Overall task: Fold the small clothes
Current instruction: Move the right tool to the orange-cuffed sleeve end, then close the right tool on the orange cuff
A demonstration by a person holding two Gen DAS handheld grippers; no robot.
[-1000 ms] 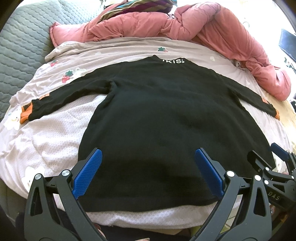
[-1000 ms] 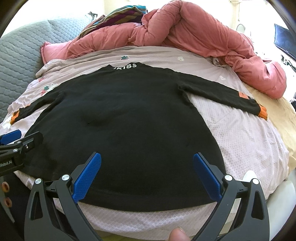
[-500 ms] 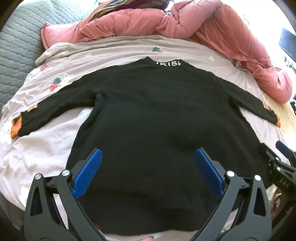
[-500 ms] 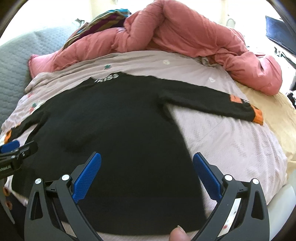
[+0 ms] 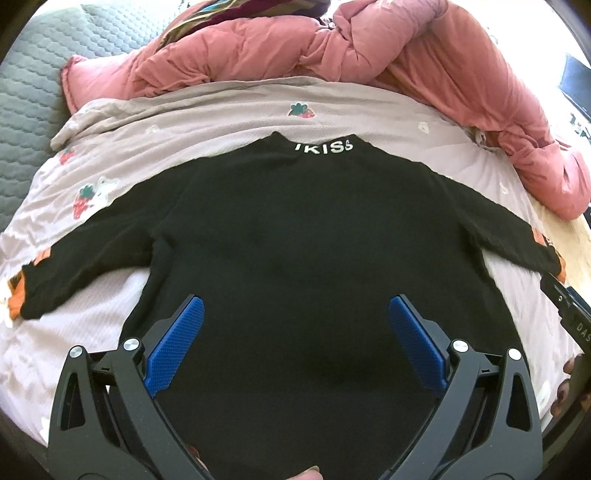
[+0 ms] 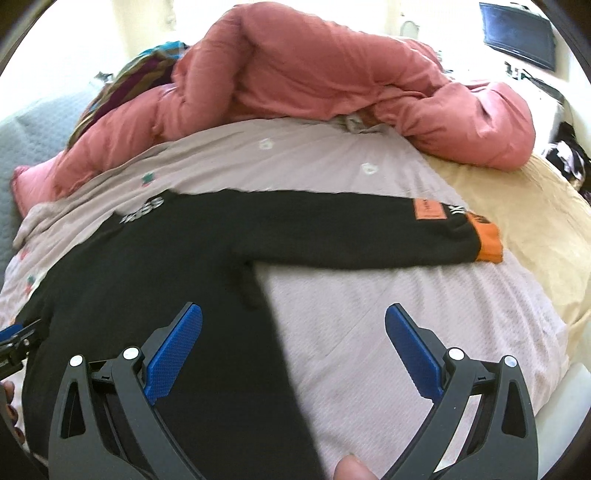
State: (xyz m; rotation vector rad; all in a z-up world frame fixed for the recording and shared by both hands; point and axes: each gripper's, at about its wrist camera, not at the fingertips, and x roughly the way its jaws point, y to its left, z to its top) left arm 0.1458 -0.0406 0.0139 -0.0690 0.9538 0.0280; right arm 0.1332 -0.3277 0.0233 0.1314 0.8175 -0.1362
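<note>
Home bedroom, bed with strawberry-print sheet, bunched pink duvet, wall-mounted screen

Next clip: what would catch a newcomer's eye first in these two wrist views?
A black sweater lies spread flat on the bed, sleeves out to both sides, white lettering at its collar and orange cuffs. Behind it, a rumpled pink duvet is heaped along the far side of the bed. In the foreground, the left gripper and right gripper are both open, blue pads apart.
</note>
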